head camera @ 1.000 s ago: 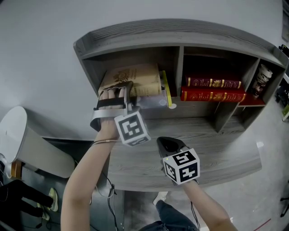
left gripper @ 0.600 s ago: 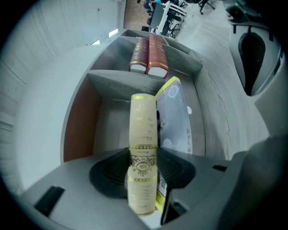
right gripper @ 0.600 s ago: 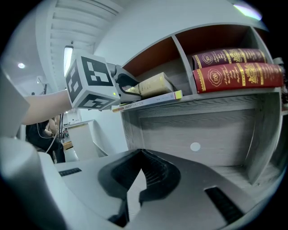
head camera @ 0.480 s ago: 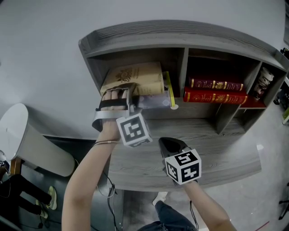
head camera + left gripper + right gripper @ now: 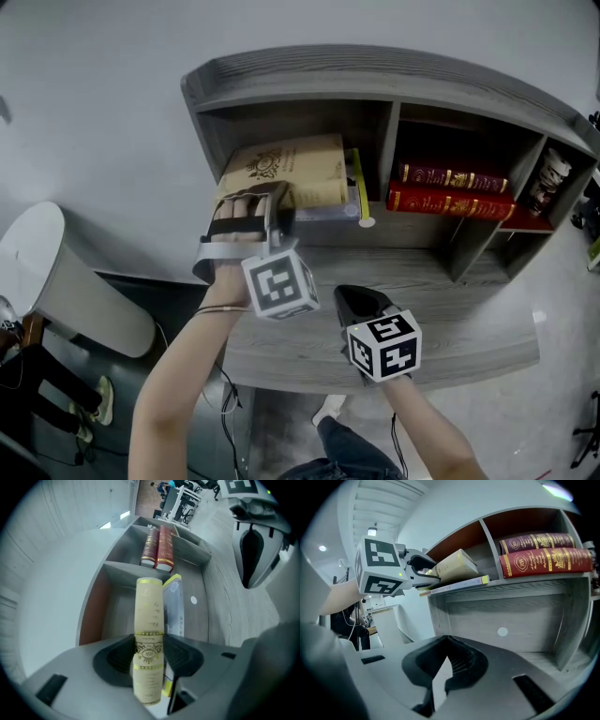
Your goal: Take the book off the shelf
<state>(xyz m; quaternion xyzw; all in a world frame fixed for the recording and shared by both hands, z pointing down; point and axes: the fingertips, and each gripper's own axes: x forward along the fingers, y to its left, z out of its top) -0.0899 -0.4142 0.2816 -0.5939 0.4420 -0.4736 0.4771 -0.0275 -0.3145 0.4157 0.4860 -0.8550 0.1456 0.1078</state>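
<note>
A cream book with gold print (image 5: 286, 167) lies on a thin yellow-edged book (image 5: 356, 187) in the left compartment of the grey shelf (image 5: 375, 75). My left gripper (image 5: 280, 202) is shut on the cream book's near end. In the left gripper view the spine (image 5: 149, 616) runs between both pads, which press on it. The right gripper view shows this book (image 5: 454, 566) tilted up at its near end. My right gripper (image 5: 354, 300) hovers over the desk (image 5: 450, 314) below the shelf. It is shut and holds nothing, with its jaws (image 5: 440, 667) together.
Two red books (image 5: 450, 187) lie stacked in the middle compartment. A small dark-and-white object (image 5: 548, 173) stands in the right one. A white round sticker (image 5: 367, 222) marks the shelf's front edge. A white rounded bin (image 5: 56, 291) stands on the floor at the left.
My left gripper's jaws have closed on the cream book's near end. The right gripper has stayed where it was over the desk.
</note>
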